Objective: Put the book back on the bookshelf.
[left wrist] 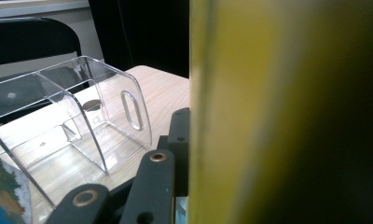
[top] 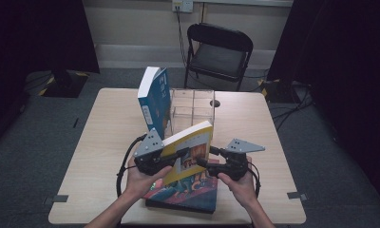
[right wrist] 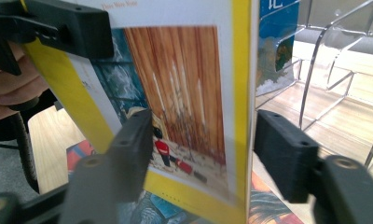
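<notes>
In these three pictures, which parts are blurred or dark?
Left gripper view: the yellow book is a close blur, while the clear organizer is sharp. Right gripper view: the book's lower edge is soft. High view: the table is lit, the room's sides dark.

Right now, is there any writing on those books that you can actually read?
Yellow book: small orange print along its top edge, too blurred to read.
Blue book: one white character at the top, cut off, unreadable.
Blue book in the high view: cover marks too small.
Book lying flat: no legible text.
</notes>
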Tool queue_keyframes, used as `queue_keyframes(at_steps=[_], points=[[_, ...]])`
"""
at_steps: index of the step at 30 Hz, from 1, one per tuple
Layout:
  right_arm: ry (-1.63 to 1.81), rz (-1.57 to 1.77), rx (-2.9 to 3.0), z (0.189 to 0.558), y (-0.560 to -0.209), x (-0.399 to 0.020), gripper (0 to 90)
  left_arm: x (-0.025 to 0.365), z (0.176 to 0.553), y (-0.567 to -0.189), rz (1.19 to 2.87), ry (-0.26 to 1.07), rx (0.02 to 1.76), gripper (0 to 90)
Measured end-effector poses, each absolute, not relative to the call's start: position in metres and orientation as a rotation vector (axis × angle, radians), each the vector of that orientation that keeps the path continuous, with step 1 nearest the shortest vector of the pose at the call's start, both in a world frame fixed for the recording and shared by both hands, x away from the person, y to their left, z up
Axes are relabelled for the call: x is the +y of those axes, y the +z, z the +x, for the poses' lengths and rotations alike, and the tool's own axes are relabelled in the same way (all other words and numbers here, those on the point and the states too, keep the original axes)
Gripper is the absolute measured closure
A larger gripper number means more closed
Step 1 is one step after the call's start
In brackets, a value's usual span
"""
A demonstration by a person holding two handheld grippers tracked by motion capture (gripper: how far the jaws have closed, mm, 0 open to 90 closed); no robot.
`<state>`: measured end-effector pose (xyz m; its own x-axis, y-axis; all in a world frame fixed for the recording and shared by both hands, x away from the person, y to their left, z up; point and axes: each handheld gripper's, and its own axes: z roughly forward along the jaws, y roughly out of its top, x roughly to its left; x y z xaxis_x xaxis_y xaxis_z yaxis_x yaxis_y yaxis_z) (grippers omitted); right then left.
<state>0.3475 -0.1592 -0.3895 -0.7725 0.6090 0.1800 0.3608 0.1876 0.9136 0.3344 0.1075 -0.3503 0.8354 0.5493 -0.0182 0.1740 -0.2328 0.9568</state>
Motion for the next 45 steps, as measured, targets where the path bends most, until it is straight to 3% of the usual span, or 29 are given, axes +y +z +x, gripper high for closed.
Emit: queue_keyframes(at_steps=[8,28,45], points=[[1.608,0.993,2.229,0.35,-0.395,-0.178,25.4,0.11,0.334,-0.351,1.792,0.374,0.549,75.3],[1.241,1.344,2.164,0.348,-0.456,-0.267,17.2,0.129,0.343,-0.351,1.743,0.345,0.694,75.7],[0.941,1.473,2.182,0.362,-0.487,-0.272,15.0,0.151,0.353,-0.344,1.698,0.434,0.807,75.8]])
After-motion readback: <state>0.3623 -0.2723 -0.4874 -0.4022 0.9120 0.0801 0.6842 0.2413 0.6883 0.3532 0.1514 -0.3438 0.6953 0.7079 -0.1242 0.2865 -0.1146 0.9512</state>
